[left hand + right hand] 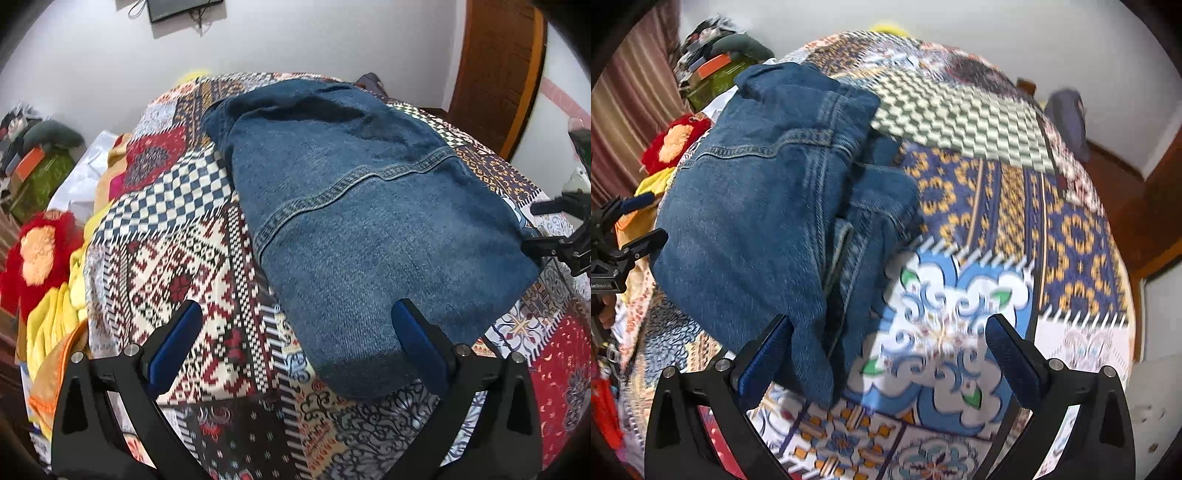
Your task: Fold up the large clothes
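A blue denim garment (369, 206) lies folded in a thick bundle on a patterned patchwork bedspread (177, 258). It also shows in the right wrist view (757, 221), with seams and layered folds at its right side. My left gripper (295, 332) is open and empty, hovering over the garment's near corner; its right pad (417, 343) is above the denim. My right gripper (890, 347) is open and empty at the garment's near right edge. The right gripper shows in the left wrist view (554, 229) at the garment's far right edge. The left gripper shows in the right wrist view (631, 229).
A pile of yellow, red and orange clothes (48, 280) lies at the bed's left side. Boxes and bags (33, 166) stand by the far wall. A wooden door (498, 66) is at the right. The bedspread (1034, 206) stretches right of the garment.
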A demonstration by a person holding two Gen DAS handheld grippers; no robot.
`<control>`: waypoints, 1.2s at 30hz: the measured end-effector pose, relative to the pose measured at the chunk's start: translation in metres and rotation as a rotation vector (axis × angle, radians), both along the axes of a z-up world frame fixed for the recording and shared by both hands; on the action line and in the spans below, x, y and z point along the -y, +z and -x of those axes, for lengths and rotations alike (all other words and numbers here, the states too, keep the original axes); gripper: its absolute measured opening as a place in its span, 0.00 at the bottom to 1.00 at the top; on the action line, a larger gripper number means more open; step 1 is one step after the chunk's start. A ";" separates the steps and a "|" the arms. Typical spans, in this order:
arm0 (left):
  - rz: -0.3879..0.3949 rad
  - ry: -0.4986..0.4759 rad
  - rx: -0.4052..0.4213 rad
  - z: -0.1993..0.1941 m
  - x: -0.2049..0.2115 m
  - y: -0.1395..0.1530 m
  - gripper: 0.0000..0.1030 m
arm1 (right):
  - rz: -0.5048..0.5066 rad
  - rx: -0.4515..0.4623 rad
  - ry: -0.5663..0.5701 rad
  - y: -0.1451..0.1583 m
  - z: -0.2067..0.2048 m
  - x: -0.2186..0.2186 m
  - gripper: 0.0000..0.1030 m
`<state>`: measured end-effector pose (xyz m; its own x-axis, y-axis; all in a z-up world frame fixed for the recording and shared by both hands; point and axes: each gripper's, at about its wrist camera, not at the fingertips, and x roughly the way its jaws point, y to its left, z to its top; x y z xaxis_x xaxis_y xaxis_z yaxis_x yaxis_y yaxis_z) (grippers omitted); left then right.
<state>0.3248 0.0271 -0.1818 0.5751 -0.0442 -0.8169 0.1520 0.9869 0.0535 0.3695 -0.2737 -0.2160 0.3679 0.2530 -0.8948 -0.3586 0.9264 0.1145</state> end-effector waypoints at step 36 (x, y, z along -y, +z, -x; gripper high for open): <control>0.108 0.182 -0.031 -0.210 -0.063 -0.004 1.00 | -0.199 -0.136 -0.066 -0.010 -0.201 -0.052 1.00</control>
